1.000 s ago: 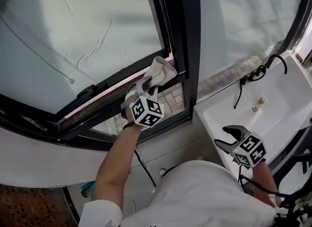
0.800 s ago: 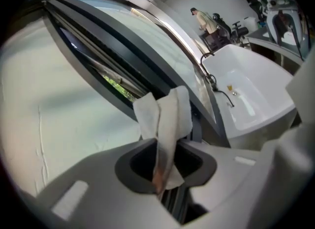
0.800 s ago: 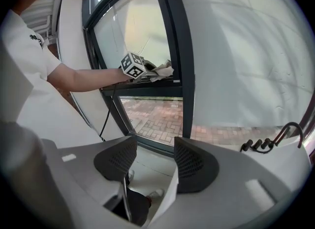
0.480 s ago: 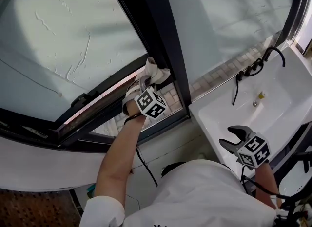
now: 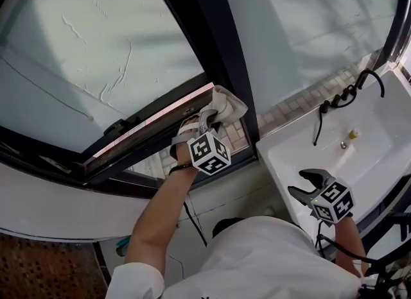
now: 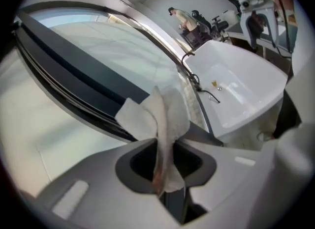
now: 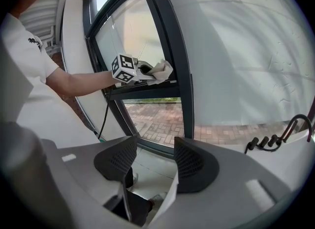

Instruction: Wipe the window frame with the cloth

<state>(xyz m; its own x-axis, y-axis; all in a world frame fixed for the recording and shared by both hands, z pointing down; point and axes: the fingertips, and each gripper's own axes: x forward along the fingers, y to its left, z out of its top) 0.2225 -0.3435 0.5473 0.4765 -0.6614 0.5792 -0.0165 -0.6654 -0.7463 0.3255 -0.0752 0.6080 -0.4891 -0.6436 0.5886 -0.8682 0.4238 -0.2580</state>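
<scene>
**Cloth pinched in left jaws, pressed to a dark window frame**

Cloth (image 5: 227, 106), white and crumpled, was clamped between the jaws of the left gripper (image 5: 207, 122). The left gripper view showed those jaws pressed together on a fold of it, with the rest fanning out past the tips. In the head view the bunched cloth sat against the window frame (image 5: 151, 126), where the slanting lower bar met the thick upright post. It was touching the dark metal there. A bare forearm reached up to that gripper, and the marker cube (image 5: 210, 153) showed black and white squares.

The right gripper (image 5: 299, 183) was held low and well apart from the window, over a white sink (image 5: 379, 138). The right gripper view showed its jaws spread with nothing between them, only the lower window pane and brick paving beyond.

A black tap (image 5: 370, 77) curved over the back of the sink, beside a row of dark knobs. A small yellowish piece lay in the basin, too small to identify.

No brand or label could be read. Small dark print on the person's white sleeve (image 7: 33, 42) was too small to make out. The frosted glass hid whatever lay behind the upper panes, and the frame ran off the picture on every side.
</scene>
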